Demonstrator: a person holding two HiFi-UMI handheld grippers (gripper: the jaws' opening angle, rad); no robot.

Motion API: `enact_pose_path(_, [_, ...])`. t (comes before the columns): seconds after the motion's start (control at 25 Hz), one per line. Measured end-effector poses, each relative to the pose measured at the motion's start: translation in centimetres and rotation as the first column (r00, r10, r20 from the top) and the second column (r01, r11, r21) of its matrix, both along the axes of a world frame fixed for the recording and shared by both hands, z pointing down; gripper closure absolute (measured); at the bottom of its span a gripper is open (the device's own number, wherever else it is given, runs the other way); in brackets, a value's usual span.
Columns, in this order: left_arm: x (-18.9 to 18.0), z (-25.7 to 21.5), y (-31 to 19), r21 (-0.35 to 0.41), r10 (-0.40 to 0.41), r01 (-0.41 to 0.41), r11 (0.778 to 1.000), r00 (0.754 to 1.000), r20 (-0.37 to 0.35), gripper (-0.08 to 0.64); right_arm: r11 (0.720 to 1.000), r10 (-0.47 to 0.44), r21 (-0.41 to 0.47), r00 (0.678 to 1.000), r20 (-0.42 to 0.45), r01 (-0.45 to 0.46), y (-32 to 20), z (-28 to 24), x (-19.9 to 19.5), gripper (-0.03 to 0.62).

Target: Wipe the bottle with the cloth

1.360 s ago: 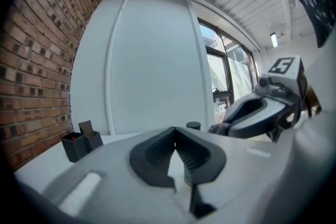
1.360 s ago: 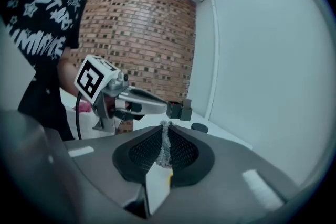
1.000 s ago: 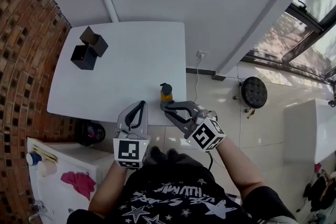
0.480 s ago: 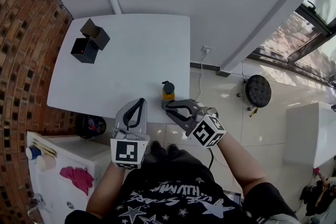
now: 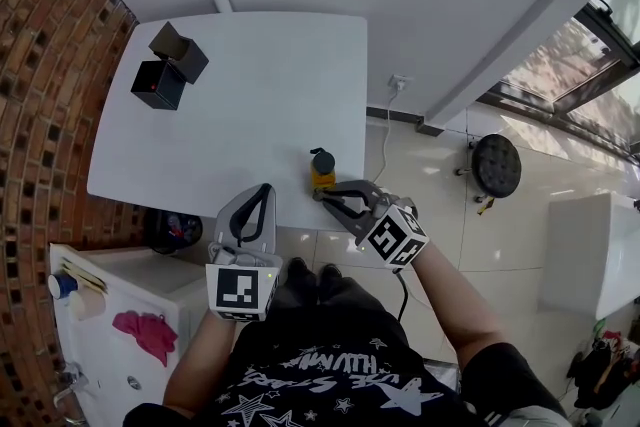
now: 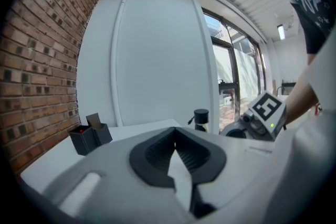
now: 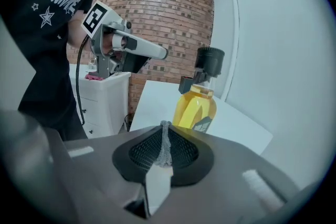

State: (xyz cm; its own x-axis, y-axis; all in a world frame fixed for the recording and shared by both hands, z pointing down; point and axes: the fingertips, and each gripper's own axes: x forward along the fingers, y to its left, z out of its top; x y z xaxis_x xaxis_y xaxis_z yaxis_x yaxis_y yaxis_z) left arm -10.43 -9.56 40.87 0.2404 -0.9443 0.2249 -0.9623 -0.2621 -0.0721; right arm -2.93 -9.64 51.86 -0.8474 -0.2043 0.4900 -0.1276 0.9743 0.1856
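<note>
A bottle (image 5: 321, 169) of yellow liquid with a black pump cap stands upright near the front right edge of the white table (image 5: 230, 105). My right gripper (image 5: 321, 197) sits just in front of the bottle, at the table's edge. It is shut on a thin strip of grey cloth (image 7: 165, 140), and the bottle (image 7: 200, 102) stands close beyond its tips. My left gripper (image 5: 265, 189) is shut with nothing in it, over the front edge to the left of the bottle. From the left gripper (image 6: 175, 131) view, the bottle (image 6: 201, 118) shows ahead to the right.
Two black boxes (image 5: 166, 71) stand at the table's far left corner, one with its lid open. A brick wall (image 5: 40, 65) runs along the left. A white cabinet (image 5: 120, 335) stands at the lower left and a black stool (image 5: 497, 170) on the floor at the right.
My right gripper has sunk a little, its tips now lower and closer in front of the bottle. The left gripper has stayed where it was.
</note>
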Motion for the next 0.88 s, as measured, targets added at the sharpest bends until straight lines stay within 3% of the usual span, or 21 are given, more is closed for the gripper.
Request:
enact_pose_path(0.44, [-0.9, 1.4, 0.4, -0.031, -0.016, 0.017, 0.999, 1.000, 0.005, 0.555, 0.996, 0.057, -0.064, 0.996, -0.070, -0.061, -0.3, 4.6, 0.3, 0.557])
enact_pose_path(0.72, [-1.1, 2.2, 0.5, -0.027, -0.015, 0.015, 1.000, 1.000, 0.007, 0.555, 0.965, 0.196, -0.174, 0.980, -0.034, -0.199, -0.4, 5.6, 1.9, 0.557])
enact_pose_path(0.8, [-0.9, 2.3, 0.4, -0.032, -0.002, 0.002, 0.999, 1.000, 0.012, 0.555, 0.928, 0.305, -0.211, 0.951, -0.050, -0.308, -1.0, 5.7, 3.7, 0.557])
enact_pose_path(0.84, [-0.7, 2.5, 0.4, -0.031, 0.004, -0.004, 1.000, 1.000, 0.014, 0.555, 0.885, 0.398, -0.244, 0.916, -0.048, -0.397, -1.7, 5.5, 5.0, 0.557])
enact_pose_path(0.88, [-0.5, 2.8, 0.5, -0.030, 0.010, -0.009, 1.000, 1.000, 0.015, 0.555, 0.820, 0.507, -0.290, 0.861, -0.031, -0.493, -2.6, 5.0, 6.5, 0.557])
